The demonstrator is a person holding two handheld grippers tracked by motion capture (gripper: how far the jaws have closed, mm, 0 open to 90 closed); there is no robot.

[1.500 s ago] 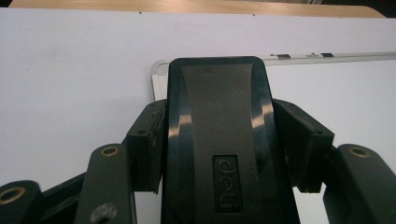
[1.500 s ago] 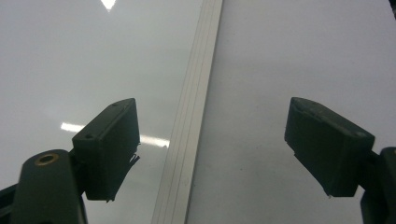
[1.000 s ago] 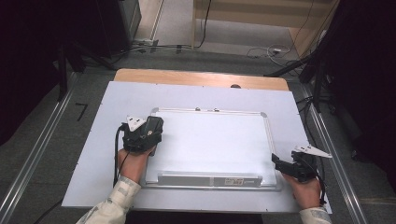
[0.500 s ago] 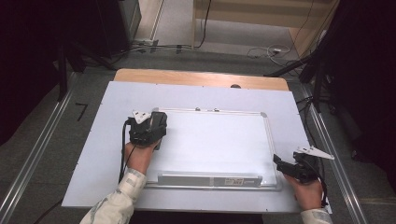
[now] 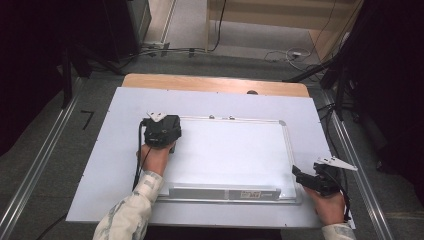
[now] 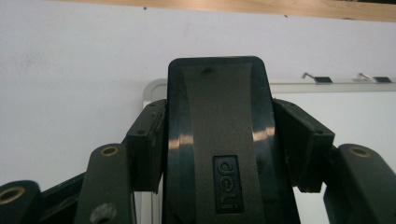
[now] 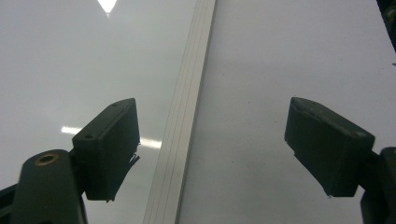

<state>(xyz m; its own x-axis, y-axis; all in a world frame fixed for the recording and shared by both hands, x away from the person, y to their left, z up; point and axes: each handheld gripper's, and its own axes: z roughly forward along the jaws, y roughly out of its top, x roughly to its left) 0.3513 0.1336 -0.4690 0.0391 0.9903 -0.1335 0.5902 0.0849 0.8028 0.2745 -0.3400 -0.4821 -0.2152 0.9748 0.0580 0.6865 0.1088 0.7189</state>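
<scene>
Leftmost, the person's left forearm, in a pale patterned sleeve [image 5: 131, 212], enters from the near edge and angles toward the far side, ending in the left hand [image 5: 154, 156] wrapped around the left gripper [image 5: 162, 131]. This gripper sits over the far-left corner of the whiteboard [image 5: 235, 150], its grey three-cornered plate pointing to the far left and its cable looping back along the wrist. Seen in the left gripper view, its two black jaws are clamped narrow on a black whiteboard eraser [image 6: 219, 140], one pad pressing on each long side; the eraser's moulded back faces the camera and its far end lies over the board's rounded far-left corner.

Centre: the whiteboard lies flat on a white sheet [image 5: 95, 165] that covers the wooden table [image 5: 210, 82]. A silver frame runs round the board, two small clips stand on its far rail, and a grey pen tray [image 5: 225, 192] runs along its near edge.

Right: the right hand [image 5: 330, 205] comes in from the near-right corner, with the wrist low and close to the table, and carries the right gripper [image 5: 320, 177] just beside the board's near-right corner, pointing left toward it. In the right gripper view its jaws stand wide apart with nothing between the pads, the board's silver frame rail [image 7: 184, 121] running beneath the gap.
</scene>
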